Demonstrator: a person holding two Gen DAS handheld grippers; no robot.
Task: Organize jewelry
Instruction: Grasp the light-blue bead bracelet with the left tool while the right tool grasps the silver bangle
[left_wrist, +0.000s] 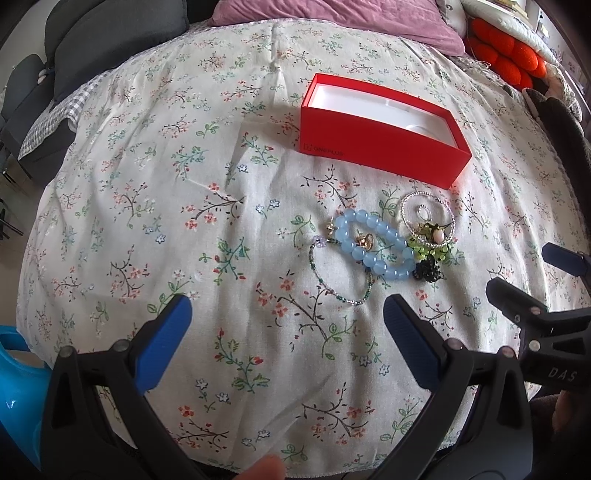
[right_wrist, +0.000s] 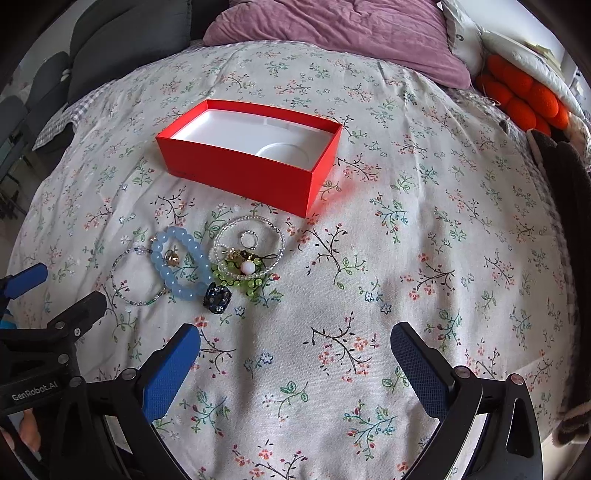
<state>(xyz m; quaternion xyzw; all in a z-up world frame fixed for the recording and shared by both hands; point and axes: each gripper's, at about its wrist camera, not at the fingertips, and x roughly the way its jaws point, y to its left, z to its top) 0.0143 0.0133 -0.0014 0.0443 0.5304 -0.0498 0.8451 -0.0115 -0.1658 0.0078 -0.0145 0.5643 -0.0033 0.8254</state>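
An open red box (left_wrist: 376, 142) (right_wrist: 236, 173) with a white inside stands on the floral cloth. In front of it lies a jewelry pile: a pale blue bead bracelet (left_wrist: 373, 242) (right_wrist: 166, 271), a thin green bead strand (left_wrist: 332, 288) (right_wrist: 125, 295), a clear bead loop (left_wrist: 406, 218) (right_wrist: 255, 221), green beads (left_wrist: 430, 253) (right_wrist: 251, 284), a dark ornament (left_wrist: 428, 271) (right_wrist: 218, 295) and a small gold ring (left_wrist: 365, 242) (right_wrist: 171, 258). My left gripper (left_wrist: 288, 314) is open, just short of the pile. My right gripper (right_wrist: 295, 347) is open, to the right of the pile, holding nothing.
A purple pillow (right_wrist: 343, 33) lies at the far end of the cloth, an orange knobbly cushion (right_wrist: 524, 98) at the far right. Dark grey cushions (left_wrist: 110, 33) sit far left. A blue plastic object (left_wrist: 18, 391) is near my left gripper.
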